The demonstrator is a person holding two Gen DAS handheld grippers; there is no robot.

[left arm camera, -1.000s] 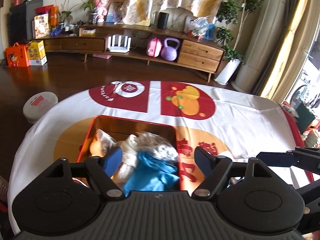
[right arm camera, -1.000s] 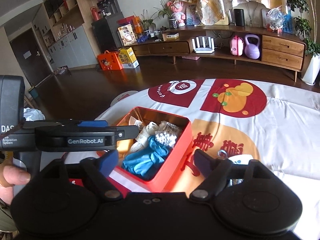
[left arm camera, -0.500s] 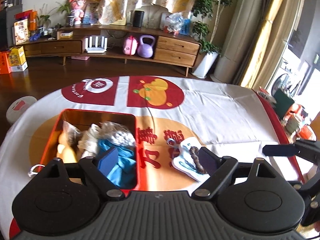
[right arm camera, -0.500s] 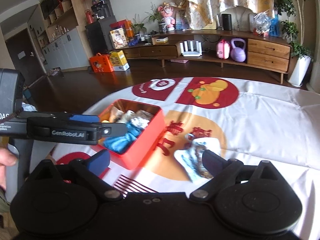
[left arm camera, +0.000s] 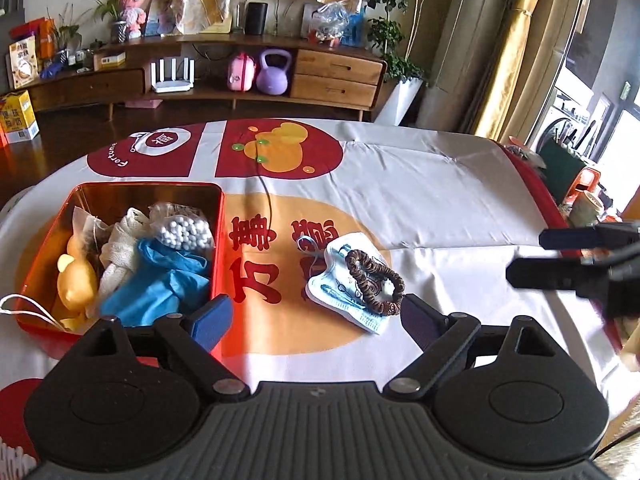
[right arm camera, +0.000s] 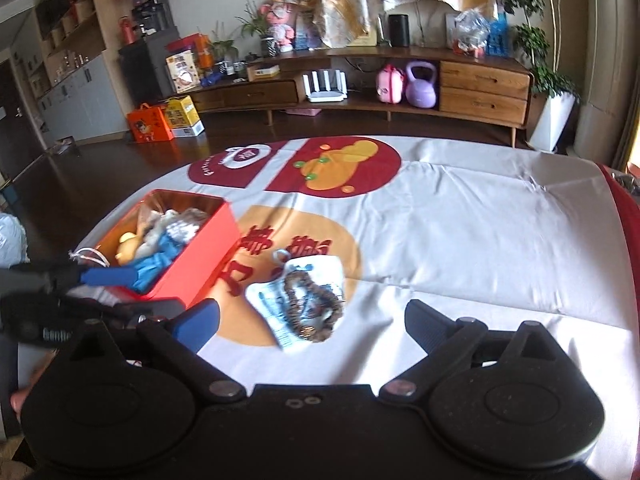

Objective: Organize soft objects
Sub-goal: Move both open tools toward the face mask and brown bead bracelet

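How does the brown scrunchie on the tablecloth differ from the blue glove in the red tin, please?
The brown scrunchie is a ruffled ring; the blue glove is a crumpled, smooth sheet. The scrunchie lies outside the red tin, on top of a face mask on the tablecloth; the glove sits packed in the tin among other items. The glove looks the bulkier. Both are soft and untouched.

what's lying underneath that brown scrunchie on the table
The scrunchie lies on a light blue printed face mask, itself on the tablecloth. Whatever is under the mask is hidden.
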